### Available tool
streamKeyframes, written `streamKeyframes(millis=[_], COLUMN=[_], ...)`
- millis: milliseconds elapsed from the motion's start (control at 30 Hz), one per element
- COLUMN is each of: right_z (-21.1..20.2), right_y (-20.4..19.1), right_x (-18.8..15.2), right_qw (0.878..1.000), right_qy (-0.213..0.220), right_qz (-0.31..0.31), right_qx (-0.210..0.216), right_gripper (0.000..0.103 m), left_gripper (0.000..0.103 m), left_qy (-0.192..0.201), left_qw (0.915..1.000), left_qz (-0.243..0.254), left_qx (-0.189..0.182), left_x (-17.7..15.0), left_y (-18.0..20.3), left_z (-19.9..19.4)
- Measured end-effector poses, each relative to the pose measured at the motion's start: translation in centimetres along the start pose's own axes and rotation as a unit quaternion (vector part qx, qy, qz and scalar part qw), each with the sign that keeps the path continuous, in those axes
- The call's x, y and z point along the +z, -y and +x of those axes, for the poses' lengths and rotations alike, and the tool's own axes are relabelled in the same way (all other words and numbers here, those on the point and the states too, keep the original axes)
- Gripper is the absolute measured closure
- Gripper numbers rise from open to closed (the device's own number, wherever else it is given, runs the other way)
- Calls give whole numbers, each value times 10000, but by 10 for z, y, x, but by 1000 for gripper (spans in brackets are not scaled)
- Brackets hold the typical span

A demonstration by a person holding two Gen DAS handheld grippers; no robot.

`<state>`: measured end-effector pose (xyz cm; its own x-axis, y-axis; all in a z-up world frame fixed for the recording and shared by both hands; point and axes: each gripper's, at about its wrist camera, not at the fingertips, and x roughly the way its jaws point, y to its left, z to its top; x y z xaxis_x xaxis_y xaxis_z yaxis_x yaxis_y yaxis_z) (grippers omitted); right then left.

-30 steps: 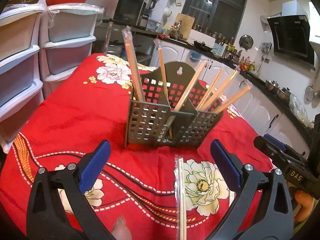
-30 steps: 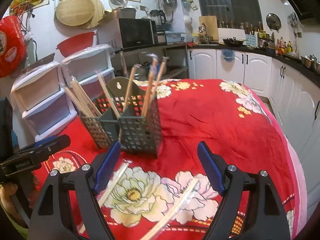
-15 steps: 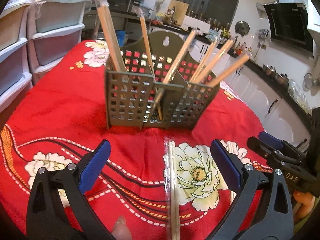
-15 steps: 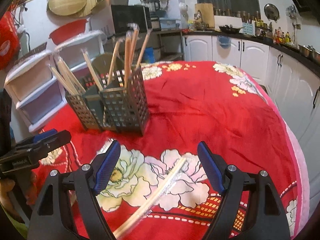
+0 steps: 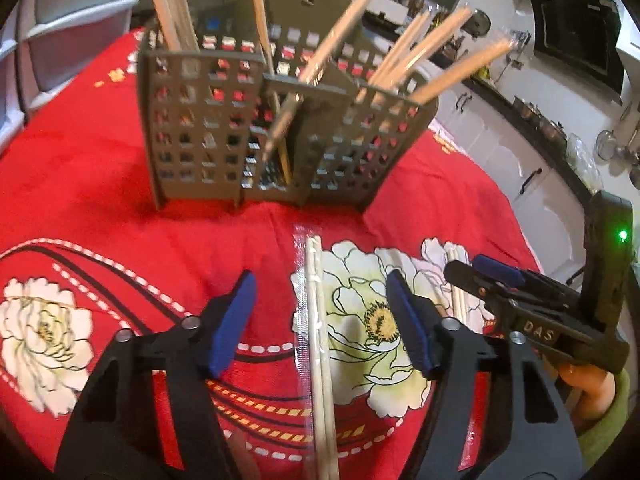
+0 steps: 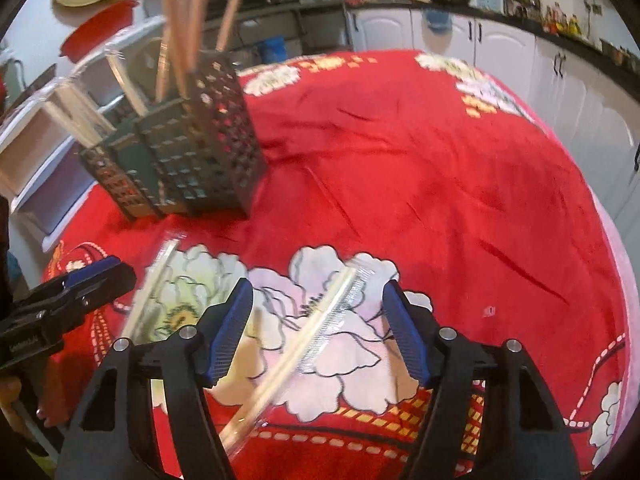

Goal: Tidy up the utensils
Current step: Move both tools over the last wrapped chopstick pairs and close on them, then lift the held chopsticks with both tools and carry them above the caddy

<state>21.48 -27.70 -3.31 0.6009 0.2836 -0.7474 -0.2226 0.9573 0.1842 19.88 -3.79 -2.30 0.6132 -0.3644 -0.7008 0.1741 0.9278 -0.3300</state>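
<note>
On the red-clothed surface [image 5: 100,200] | wrapped chopstick pair [image 5: 318,340] lies between left gripper [image 5: 322,320] fingers, open wide, empty | right gripper [image 6: 318,326] likewise over second pair [image 6: 304,344] | light, stiff, slippery film: pinch mid-length | caddy [image 5: 260,120] just beyond

Open right tongs [image 6: 318,328] astride wrapped chopsticks [image 6: 304,344] on red cloth [image 6: 420,168]

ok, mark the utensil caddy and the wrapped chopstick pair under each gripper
utensil caddy [image 5: 200,120]: left wrist view, front mesh wall.
left chopstick pair [image 5: 318,320]: left wrist view, mid-length of sticks.
right chopstick pair [image 6: 308,340]: right wrist view, mid-length.
</note>
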Motion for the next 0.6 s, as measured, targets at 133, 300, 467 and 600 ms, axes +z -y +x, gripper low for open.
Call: streamKeyframes(millis=[133,300,467,600], right_z=[14,21,25,27], right_y=[6,5,5,7], right_x=[3,6,9,11], right_qw=[9998,9998,9999,9999], right_qy=[-157,-157,-133,-106], right_qz=[141,96,95,124], right_qx=[-22,-28,-10,-14], right_gripper=[52,54,56,65], left_gripper=[55,55,59,65], left_qy=[-279,-412,-470,-452], left_qw=[9996,9989,9974,9955], left_qz=[-32,120,321,498], left_qx=[33,212,444,665], left_x=[2,10,17,21], left_y=[1,10,20,30], left_z=[17,31,44,52])
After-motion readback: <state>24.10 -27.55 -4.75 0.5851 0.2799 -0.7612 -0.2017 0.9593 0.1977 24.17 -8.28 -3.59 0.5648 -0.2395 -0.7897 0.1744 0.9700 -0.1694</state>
